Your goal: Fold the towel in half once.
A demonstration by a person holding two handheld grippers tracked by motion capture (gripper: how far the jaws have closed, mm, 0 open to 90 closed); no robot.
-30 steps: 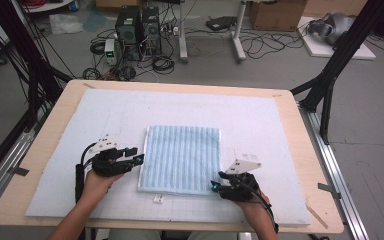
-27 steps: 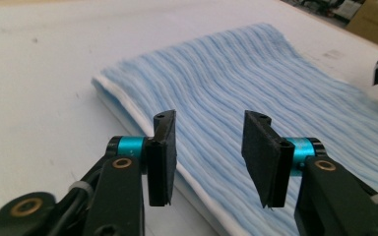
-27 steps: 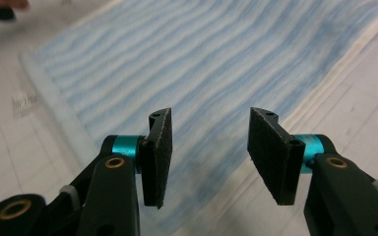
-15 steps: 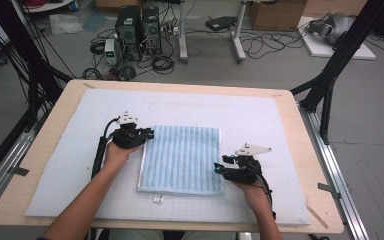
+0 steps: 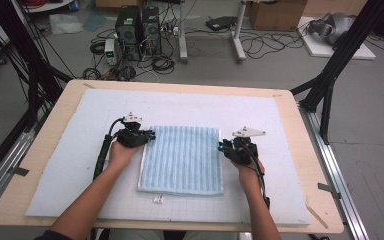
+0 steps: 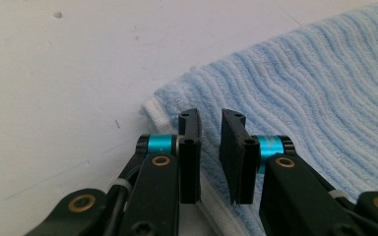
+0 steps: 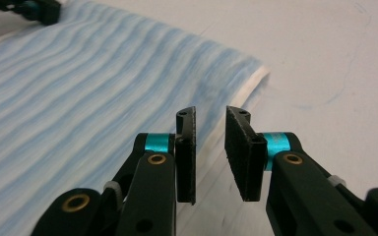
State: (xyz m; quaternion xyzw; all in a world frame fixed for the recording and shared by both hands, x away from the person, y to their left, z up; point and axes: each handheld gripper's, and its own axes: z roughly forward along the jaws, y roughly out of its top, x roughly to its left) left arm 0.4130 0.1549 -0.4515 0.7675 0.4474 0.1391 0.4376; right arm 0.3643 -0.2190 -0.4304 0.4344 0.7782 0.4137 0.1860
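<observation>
**Folded towel flanked by two grippers near its far corners**

At far left, bare white mat (image 5: 60,165) over the wooden surface (image 5: 15,200). Next, left hand (image 5: 121,152) with the left gripper (image 5: 150,135), tips at the far-left corner of the towel (image 5: 182,160). In the left gripper view, left gripper (image 6: 210,129) with jaws a narrow gap apart, nothing pinched between them, poised just above the white-hemmed corner of the towel (image 6: 300,93); touching or just clear of the cloth, hard to tell.

At centre, light blue ribbed towel, folded into a rectangle, flat on the mat, near edge with a small white tag (image 5: 157,199) sticking out toward the person.

Further right, right gripper (image 5: 222,147) just beside the towel's right edge, toward the far-right corner, held in the right hand (image 5: 247,167). In the right gripper view, right gripper (image 7: 210,129) with jaws parted, empty, over the white hem at the edge of the towel (image 7: 78,88), half above cloth and half above bare mat (image 7: 334,59). Grey three-cornered plate (image 5: 248,132) on top of it, cable along the forearm.

At far right, more bare mat, then the wooden rim.
</observation>
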